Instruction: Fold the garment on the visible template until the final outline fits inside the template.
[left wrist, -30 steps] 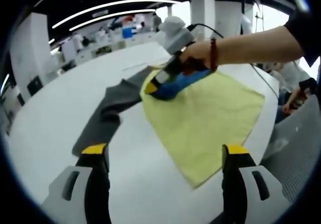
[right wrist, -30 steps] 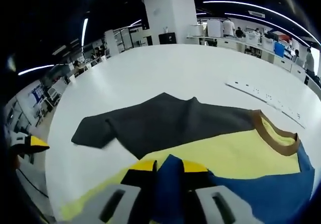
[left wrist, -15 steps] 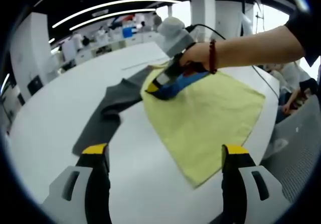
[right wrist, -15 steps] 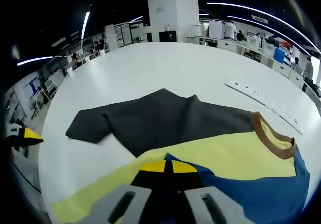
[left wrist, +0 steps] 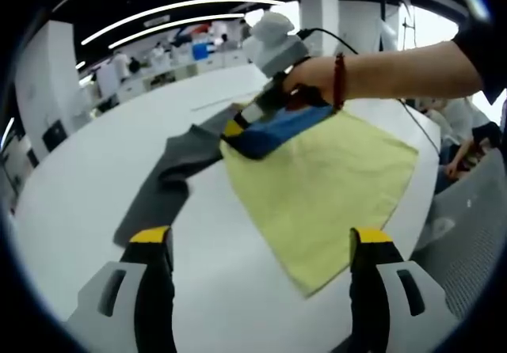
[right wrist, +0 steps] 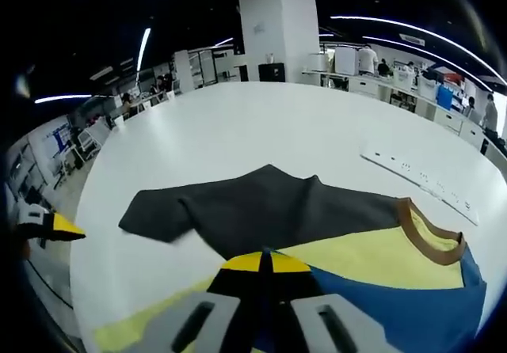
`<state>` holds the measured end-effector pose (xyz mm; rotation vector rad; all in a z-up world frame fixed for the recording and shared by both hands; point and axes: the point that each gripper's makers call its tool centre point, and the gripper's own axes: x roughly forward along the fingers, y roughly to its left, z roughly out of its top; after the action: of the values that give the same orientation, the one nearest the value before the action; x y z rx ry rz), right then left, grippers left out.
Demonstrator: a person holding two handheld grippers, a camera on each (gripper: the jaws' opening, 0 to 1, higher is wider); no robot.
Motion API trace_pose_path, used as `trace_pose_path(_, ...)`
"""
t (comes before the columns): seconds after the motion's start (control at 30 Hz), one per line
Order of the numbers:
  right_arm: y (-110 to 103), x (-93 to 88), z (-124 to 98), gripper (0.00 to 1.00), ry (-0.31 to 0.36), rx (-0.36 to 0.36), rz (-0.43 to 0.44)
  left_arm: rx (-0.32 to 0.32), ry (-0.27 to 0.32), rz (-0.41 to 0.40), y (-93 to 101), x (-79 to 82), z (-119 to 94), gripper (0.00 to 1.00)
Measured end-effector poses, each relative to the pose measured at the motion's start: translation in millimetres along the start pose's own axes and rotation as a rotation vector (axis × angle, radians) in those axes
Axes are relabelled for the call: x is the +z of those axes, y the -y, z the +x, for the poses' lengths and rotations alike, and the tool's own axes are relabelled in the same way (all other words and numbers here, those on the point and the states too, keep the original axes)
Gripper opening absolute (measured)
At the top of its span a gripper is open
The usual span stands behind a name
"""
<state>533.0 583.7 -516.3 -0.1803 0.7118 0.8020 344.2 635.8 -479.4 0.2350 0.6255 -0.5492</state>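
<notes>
Folding the blue sleeve

My right claw point(left wrist: 236, 123) grips the garment's point(left wrist: 317, 183) blue sleeve point(left wrist: 273, 127); my left claw point(left wrist: 257, 246) hangs released, well short.

Your grippers and arm

Your left gripper point(left wrist: 261, 246) has two black jaws with yellow tips and grey housings at their bases. Your right gripper point(left wrist: 242, 120) has the same yellow-tipped black jaws, a pale grey body and a black cable running off its top. On your right hand point(left wrist: 309, 76) you wear a dark red bead bracelet point(left wrist: 338, 84) at the wrist, and a dark sleeve point(left wrist: 485, 48) covers your upper arm.
</notes>
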Motion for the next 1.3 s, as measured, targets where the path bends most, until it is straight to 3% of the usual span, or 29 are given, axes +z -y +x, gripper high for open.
trace_pose_path(0.17,-7,-8.4,6,0.00,-0.022,0.035,0.053,0.008,0.002,-0.006,-2.4,0.0,-1,0.88)
trace_pose_path(0.57,-24,-21.7,-1,0.07,-0.058,0.091,0.064,0.011,0.006,-0.003,-3.0,1.3,-2,0.89)
trace_pose_path(0.67,-23,-19.3,-6,0.14,-0.051,0.093,0.069,0.014,0.010,-0.001,-3.3,2.2,-2,0.89)
trace_pose_path(1.0,13,-10.0,-40,0.44,0.005,0.008,0.050,0.019,0.025,-0.004,-3.0,5.2,-5,0.90)
trace_pose_path(1.3,55,-14.7,-76,0.58,0.030,-0.069,0.082,0.030,0.037,-0.009,-5.5,8.5,-5,0.94)
